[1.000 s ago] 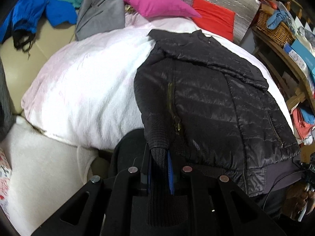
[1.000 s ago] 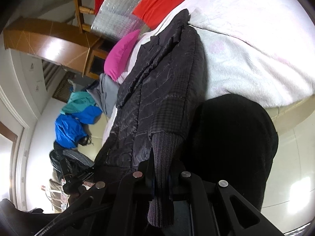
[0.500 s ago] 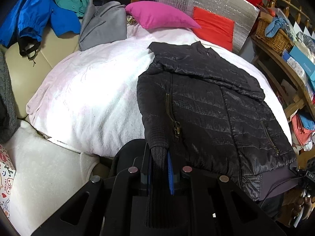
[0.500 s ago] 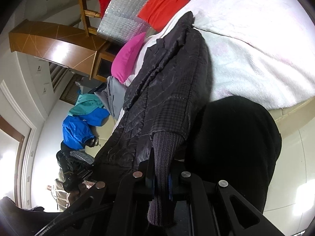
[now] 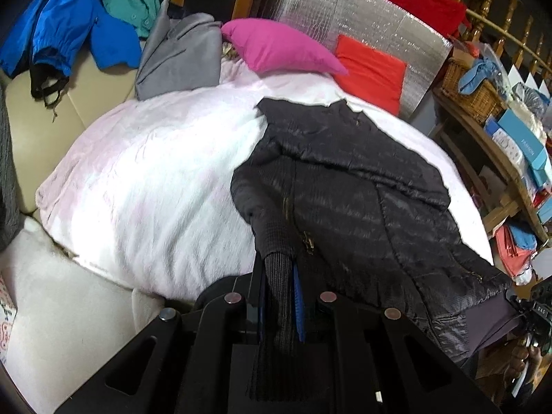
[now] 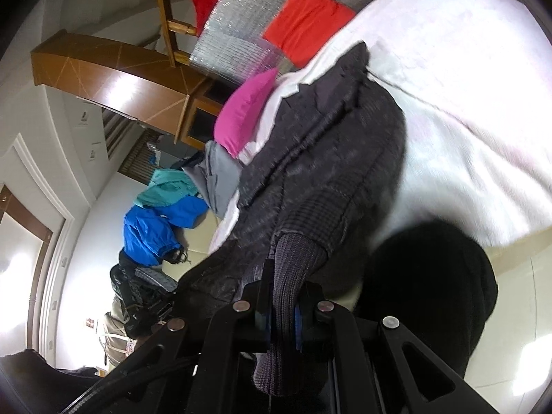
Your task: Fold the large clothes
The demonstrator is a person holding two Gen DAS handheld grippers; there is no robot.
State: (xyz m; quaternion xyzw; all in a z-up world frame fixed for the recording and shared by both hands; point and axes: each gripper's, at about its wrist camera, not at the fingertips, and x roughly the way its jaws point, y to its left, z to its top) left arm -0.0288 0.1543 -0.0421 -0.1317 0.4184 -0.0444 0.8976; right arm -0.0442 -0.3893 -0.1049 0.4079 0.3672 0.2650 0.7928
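While clamped on both cuffs: jacket (image 5: 362, 207) ahead.

Both views bend hard at the edges, with black fisheye corners. The white blanket (image 5: 155, 186) is blown out in the left view and nearly featureless in the right (image 6: 476, 110), where motion blur smears the jacket (image 6: 327, 158). The jacket (image 5: 362, 207) shows a soft sheen on its quilting in the left view, slightly blurred. Glare sits on the wooden cabinet (image 6: 114, 79) and on a bright patch at the far left edge of the right view. The foil panel (image 5: 345, 27) glints
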